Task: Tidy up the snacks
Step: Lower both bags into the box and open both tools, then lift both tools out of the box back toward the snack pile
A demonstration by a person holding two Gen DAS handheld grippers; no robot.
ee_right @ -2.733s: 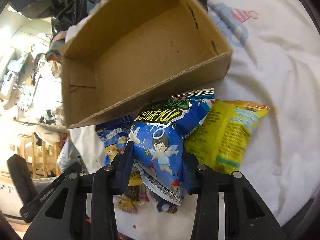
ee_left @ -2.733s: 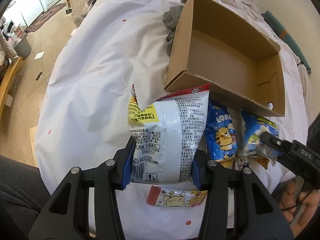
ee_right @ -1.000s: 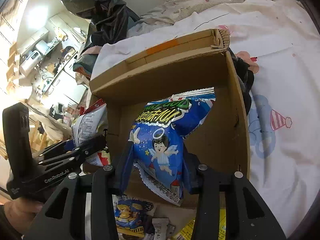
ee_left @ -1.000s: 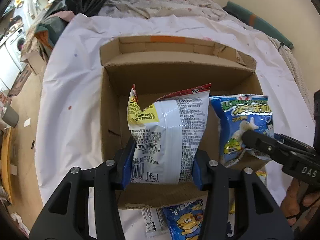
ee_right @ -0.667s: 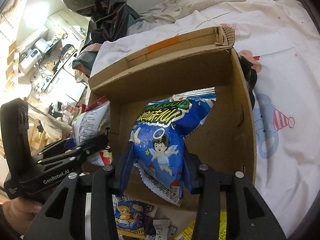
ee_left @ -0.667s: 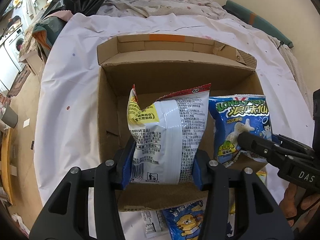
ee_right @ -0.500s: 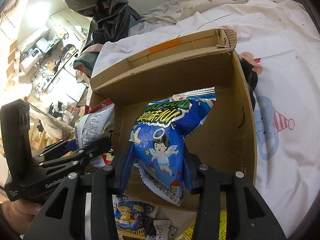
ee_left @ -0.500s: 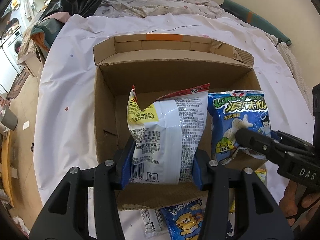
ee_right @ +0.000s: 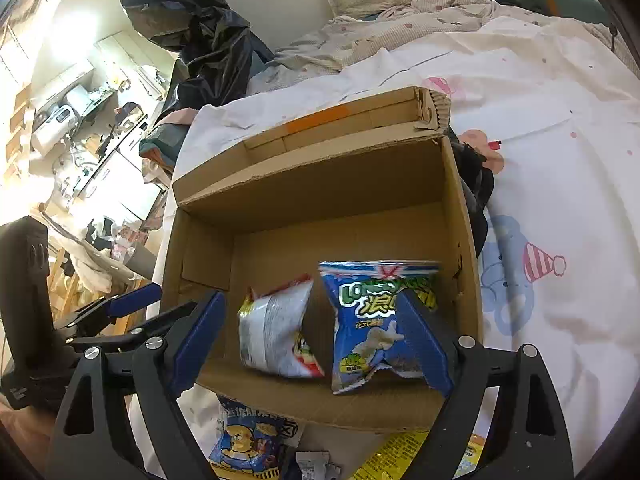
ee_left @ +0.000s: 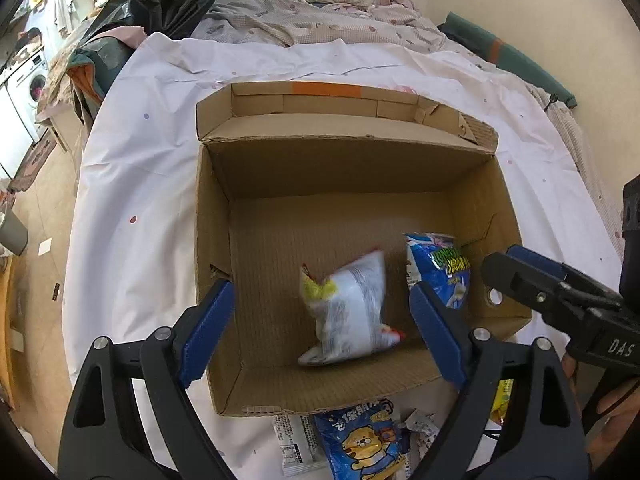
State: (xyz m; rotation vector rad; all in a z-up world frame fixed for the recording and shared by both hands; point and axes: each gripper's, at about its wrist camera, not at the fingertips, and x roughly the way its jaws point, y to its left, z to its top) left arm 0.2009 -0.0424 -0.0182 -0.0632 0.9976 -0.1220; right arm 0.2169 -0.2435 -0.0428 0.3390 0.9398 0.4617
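Observation:
An open cardboard box (ee_left: pixel 280 168) (ee_right: pixel 304 184) sits on the white sheet. A white snack bag (ee_left: pixel 348 312) (ee_right: pixel 276 328) lies blurred inside it, and a blue snack bag (ee_left: pixel 440 272) (ee_right: pixel 376 320) is beside it near the right wall. My left gripper (ee_left: pixel 320 336) is open and empty above the box's near edge. My right gripper (ee_right: pixel 312 340) is open and empty above the same edge; its finger (ee_left: pixel 532 276) shows at the right of the left wrist view.
More snack packs lie in front of the box: a blue cat-print bag (ee_left: pixel 360 440) (ee_right: pixel 248 440), a yellow bag (ee_right: pixel 392 456), small white sachets (ee_left: pixel 296 444). Crumpled bedding (ee_left: pixel 320 20) and a black bag (ee_right: pixel 192 36) lie beyond the box.
Both grippers have opened and let go of their bags. The white bag and the blue bag have dropped into the box.

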